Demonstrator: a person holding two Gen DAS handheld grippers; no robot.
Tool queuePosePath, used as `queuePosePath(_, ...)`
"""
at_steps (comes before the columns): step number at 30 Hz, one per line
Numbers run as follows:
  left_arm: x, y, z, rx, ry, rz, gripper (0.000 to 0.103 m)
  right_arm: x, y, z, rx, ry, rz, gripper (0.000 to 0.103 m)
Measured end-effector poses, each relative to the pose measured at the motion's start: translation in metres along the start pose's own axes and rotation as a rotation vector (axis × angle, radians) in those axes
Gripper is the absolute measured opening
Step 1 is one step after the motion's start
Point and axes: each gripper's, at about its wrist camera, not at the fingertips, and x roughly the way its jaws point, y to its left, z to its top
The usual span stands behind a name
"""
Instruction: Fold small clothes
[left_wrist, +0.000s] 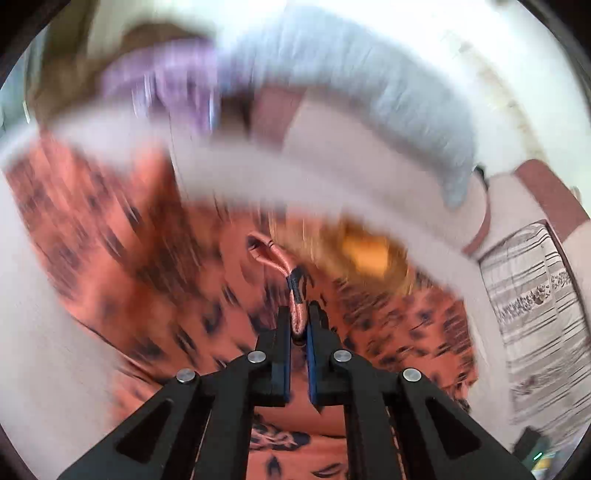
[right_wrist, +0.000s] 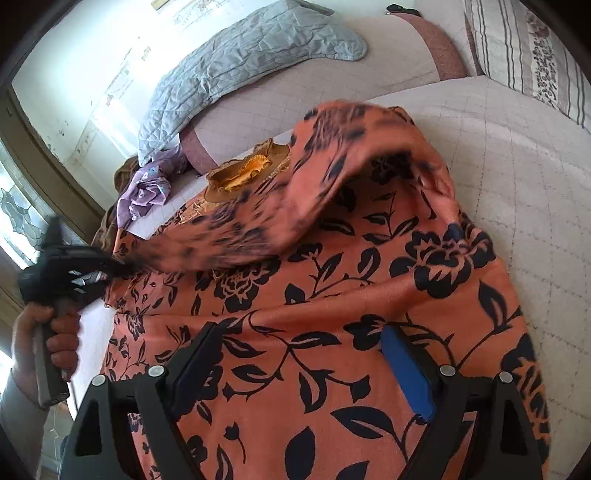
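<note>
An orange garment with a dark floral print (right_wrist: 332, 295) lies spread on the quilted bed, with an orange-and-gold garment (right_wrist: 243, 171) at its far end. My left gripper (left_wrist: 298, 314) is shut on a hemmed corner of the orange garment (left_wrist: 295, 295) and holds it lifted; the left view is blurred by motion. In the right wrist view the left gripper (right_wrist: 110, 269) sits at the left, pulling a flap of the garment across. My right gripper (right_wrist: 299, 339) is open wide just above the garment's near part, holding nothing.
A grey quilted pillow (right_wrist: 243, 59) and a purple cloth (right_wrist: 147, 188) lie at the bed's far end. A striped floral pillow (right_wrist: 535, 48) is at the right. The quilted bedspread (right_wrist: 517, 166) extends right. A window (right_wrist: 22, 214) is at the left.
</note>
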Motion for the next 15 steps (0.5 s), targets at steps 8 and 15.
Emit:
queuePosePath(8, 0.074, 0.045, -0.041, -0.041, 0.247, 0.089, 0.009, -0.016, -0.006, 0.057, 0.069, -0.076, 0.050, 0.090)
queuePosePath(15, 0.075, 0.056, -0.043, -0.105, 0.267, 0.029, 0.011, 0.055, -0.062, 0.111, 0.318, 0.073, 0.093, 0.088)
